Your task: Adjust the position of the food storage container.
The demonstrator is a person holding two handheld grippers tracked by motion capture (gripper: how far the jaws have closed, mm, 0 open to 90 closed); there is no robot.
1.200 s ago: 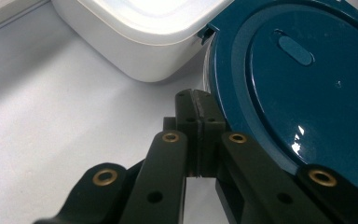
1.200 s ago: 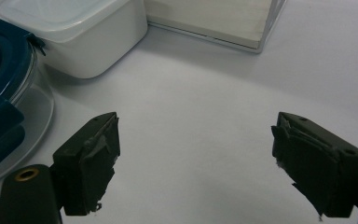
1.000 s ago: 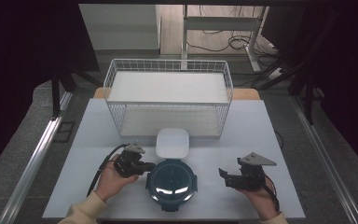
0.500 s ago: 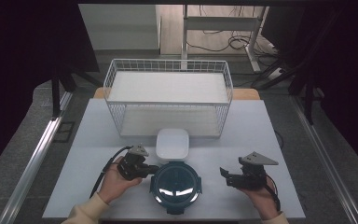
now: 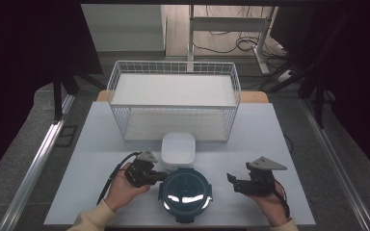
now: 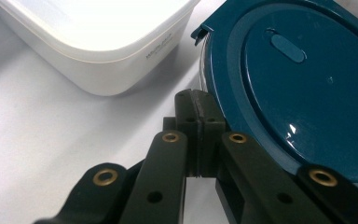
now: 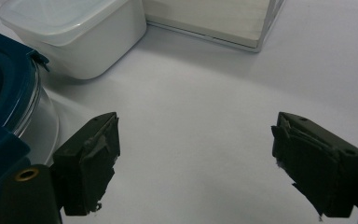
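Sitting near the front edge of the white table [image 5: 270,130], a round glass container with a dark blue lid [image 5: 185,188] is resting between two hand-held grippers. The left gripper [image 5: 160,176] is pointing its pressed-together jaws, with nothing between them, at the lid's left rim, right beside it. The right gripper [image 5: 231,180] is hovering apart on the other side, jaws spread wide. A white lidded box [image 5: 178,148] is standing just behind the container, before a wire basket [image 5: 173,103].

Two grippers: left gripper [image 5: 160,176], right gripper [image 5: 231,181]. One round blue-lidded container [image 5: 185,188]. One white box [image 5: 178,149]. One wire basket [image 5: 173,67].
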